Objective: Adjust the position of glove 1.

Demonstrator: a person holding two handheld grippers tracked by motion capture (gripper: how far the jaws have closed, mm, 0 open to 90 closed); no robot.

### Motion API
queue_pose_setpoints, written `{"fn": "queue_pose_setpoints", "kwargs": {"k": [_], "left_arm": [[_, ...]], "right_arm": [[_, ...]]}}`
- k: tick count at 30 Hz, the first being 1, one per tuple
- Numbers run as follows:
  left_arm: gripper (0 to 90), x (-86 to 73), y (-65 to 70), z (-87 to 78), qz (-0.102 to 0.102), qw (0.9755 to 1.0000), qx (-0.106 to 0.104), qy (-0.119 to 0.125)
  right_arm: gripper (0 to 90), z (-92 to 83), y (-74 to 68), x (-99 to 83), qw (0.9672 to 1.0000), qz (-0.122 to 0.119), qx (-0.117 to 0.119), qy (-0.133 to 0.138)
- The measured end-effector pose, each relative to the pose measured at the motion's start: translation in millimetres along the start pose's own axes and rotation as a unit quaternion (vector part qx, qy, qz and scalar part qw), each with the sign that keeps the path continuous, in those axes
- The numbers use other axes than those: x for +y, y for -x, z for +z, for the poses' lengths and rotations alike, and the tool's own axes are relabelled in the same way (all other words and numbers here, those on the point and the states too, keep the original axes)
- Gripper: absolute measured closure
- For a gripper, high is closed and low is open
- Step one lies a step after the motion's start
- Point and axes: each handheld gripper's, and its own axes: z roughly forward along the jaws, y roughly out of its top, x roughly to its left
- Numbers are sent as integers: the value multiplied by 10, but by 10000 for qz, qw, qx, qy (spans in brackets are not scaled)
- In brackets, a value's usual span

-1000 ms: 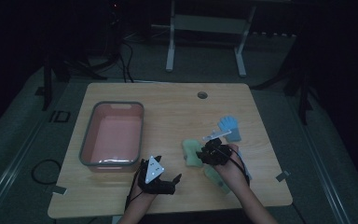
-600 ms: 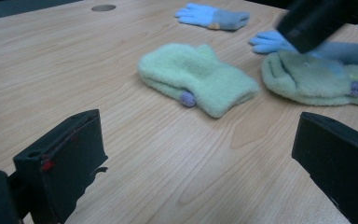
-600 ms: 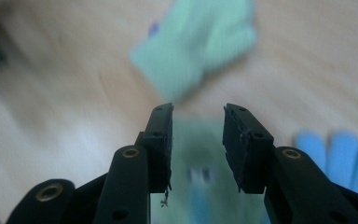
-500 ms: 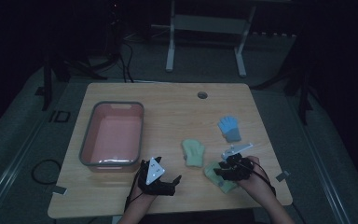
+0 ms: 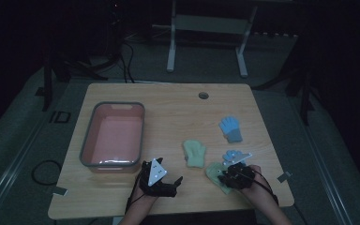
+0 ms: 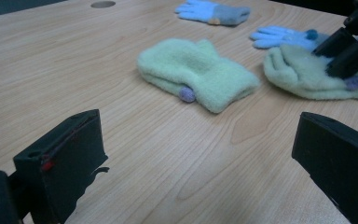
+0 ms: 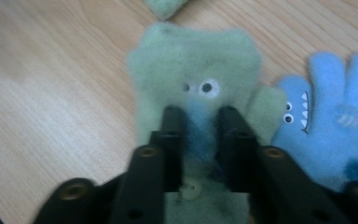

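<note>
Right gripper (image 7: 199, 126): jaws nearly together, just been closing, pinching a fold of the green fleece mitten (image 7: 193, 74) between the pads. That mitten lies flat on the wooden table (image 5: 168, 117), directly under and ahead of the right gripper, its googly eyes just beyond the jaw tips. Touching the mitten at the gripper's right side: a blue monster glove (image 7: 335, 116). Left gripper (image 6: 200, 163): jaws spread wide, nothing between them, resting low over bare tabletop. Ahead of it, apart from the jaws, a second green mitten (image 6: 196, 74); farther beyond, another blue glove (image 6: 213, 11). Pink tub (image 5: 113, 136) sits ahead-left of the left gripper.
</note>
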Motion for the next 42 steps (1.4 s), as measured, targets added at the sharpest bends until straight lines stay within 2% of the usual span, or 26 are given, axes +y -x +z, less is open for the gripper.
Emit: {"fn": "queue_pose_setpoints", "kwargs": {"k": [4,6,10,13,14,15,17,18,19,20,24,28,30,32,36,38,42], "left_arm": [[27,0,1,2,6,10000,5,-7],[27,0,-1,2,7,10000,11,-8],[27,1,-1,6,17,10000,19,-29],[27,0,2,8,35,10000,30,-41],[27,0,2,8,35,10000,30,-41],[27,0,3,9,30,10000,33,-42],[27,1,2,11,20,10000,43,-37],[27,2,1,12,27,10000,43,-44],[27,2,2,13,26,10000,51,-41],[27,2,3,14,28,10000,55,-40],[27,3,4,14,41,10000,50,-47],[27,2,-1,10,18,10000,40,-42],[27,0,-1,7,14,10000,32,-39],[27,0,0,5,3,10000,23,-31],[27,0,0,5,7,10000,5,-27],[27,0,1,7,9,10000,0,-33],[27,0,0,7,4,10000,-17,-37]], "right_arm": [[835,-12,-42,9,9996,218,-167,69],[846,-66,-62,32,9989,371,-227,189],[851,-255,-45,141,9951,746,-263,594],[852,-411,5,262,9891,1074,-314,952],[852,-411,5,262,9891,1074,-314,952],[852,-462,26,307,9861,1221,-386,1062],[852,-520,52,426,9789,1467,-684,1244],[852,-520,52,426,9789,1467,-684,1244],[853,-508,82,486,9742,1662,-794,1307],[853,-508,82,486,9742,1662,-794,1307],[853,-400,156,555,9636,2125,-808,1407],[854,-303,141,595,9621,2195,-871,1367],[854,-227,120,618,9622,2172,-1005,1301],[854,-144,113,629,9620,2095,-1285,1187],[853,29,180,606,9583,2153,-1557,1052],[847,121,223,586,9563,2247,-1594,982],[818,236,251,561,9562,2280,-1594,907]]}}
